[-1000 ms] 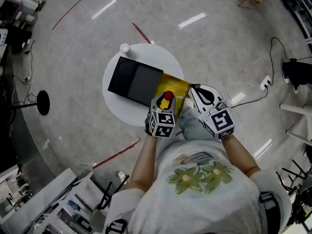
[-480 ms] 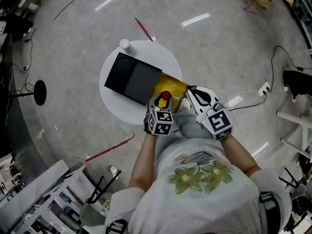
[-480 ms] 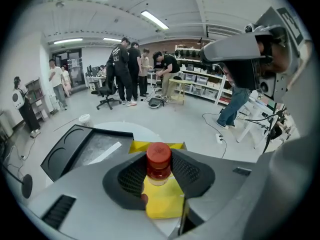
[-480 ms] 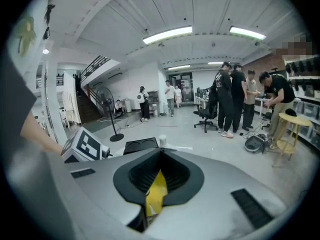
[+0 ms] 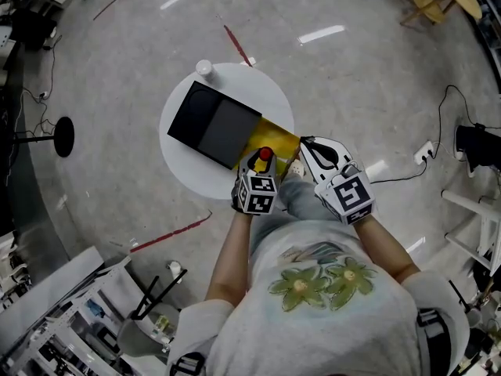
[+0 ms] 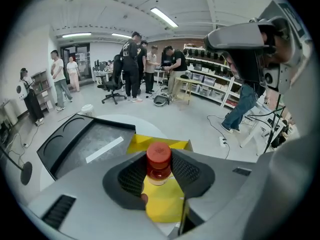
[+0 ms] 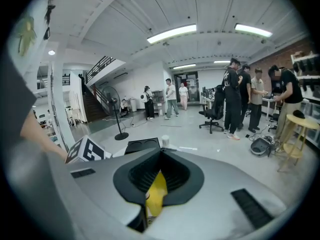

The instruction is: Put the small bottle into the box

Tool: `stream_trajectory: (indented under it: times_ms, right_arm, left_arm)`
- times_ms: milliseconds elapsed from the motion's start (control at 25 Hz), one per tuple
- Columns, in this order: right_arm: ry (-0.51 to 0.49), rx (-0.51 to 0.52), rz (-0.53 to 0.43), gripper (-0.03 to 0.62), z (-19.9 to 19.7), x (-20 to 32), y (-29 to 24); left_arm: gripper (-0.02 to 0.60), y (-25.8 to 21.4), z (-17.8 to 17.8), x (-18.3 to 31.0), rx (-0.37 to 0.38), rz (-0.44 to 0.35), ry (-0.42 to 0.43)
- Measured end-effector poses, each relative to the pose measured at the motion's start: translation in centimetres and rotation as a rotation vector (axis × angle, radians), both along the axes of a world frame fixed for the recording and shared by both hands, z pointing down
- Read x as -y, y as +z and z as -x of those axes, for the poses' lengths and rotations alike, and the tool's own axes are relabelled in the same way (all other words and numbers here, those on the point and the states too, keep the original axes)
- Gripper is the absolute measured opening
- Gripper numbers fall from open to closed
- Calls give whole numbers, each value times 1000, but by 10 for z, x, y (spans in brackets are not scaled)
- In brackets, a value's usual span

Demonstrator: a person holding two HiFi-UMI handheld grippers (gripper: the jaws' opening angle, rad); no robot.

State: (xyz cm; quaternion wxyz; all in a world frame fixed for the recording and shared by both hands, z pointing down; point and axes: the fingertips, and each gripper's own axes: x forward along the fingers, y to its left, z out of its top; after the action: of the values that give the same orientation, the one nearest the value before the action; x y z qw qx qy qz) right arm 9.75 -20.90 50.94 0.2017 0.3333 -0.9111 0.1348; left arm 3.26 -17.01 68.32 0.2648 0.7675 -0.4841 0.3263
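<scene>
Small bottle (image 6: pixel 158 163) with red cap being clamped upright between the left gripper's (image 6: pixel 159 175) pads, yellow box (image 6: pixel 161 206) lying open just beneath it on the white worktop (image 5: pixel 186 177), right gripper (image 7: pixel 152 185) pinching shut on the box's yellow flap (image 7: pixel 157 196).

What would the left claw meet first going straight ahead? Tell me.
Likely the far flap of the yellow box, just past the small bottle the left claw grips; the black tray lies beyond. Depth is unclear.

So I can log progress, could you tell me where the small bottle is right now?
The small bottle is clamped between the left gripper's jaws over the yellow box, at the head view's centre, right of the black tray.
</scene>
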Motion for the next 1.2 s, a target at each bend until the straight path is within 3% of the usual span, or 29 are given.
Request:
stream_trajectory:
  times_ms: [400,1200]
  right_arm:
    - [-28,2,3,3,-2,4,2]
    - [-29,-19,31,3,-12,-11,18]
  left_arm:
    - [147,19,4,1,16,17,-53]
    - [147,31,-6,-1,35,-38,-25]
